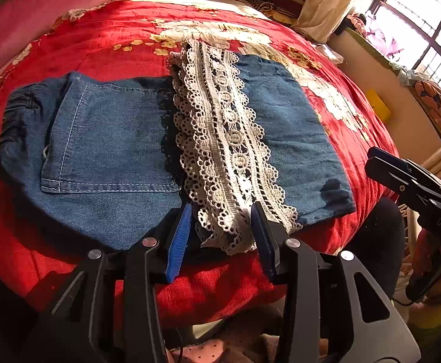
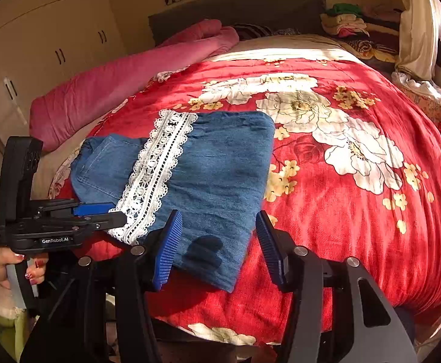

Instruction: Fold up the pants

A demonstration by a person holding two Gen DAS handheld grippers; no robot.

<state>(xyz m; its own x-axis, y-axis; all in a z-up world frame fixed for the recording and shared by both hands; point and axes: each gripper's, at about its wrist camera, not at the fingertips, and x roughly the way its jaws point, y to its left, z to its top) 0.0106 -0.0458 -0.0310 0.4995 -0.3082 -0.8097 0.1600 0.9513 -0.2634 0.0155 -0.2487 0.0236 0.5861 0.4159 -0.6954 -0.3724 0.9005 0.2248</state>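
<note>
Red floral bedspread [image 2: 356,227] under folded denim pants [image 2: 220,166]

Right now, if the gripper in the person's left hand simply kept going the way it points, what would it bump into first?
Most likely the white lace trim on the folded blue denim pants. The left gripper has open jaws that frame the lace's near end, angled down at the red floral bedspread. Depth is hard to judge.

We see the pants [image 1: 105,139] lying folded flat on the red flowered bedspread [image 1: 105,45], near the bed's front edge. They are blue denim with a back pocket [image 1: 111,133] facing up. A band of white lace trim [image 1: 229,139] runs across the folded stack, its end reaching the near edge.
</note>
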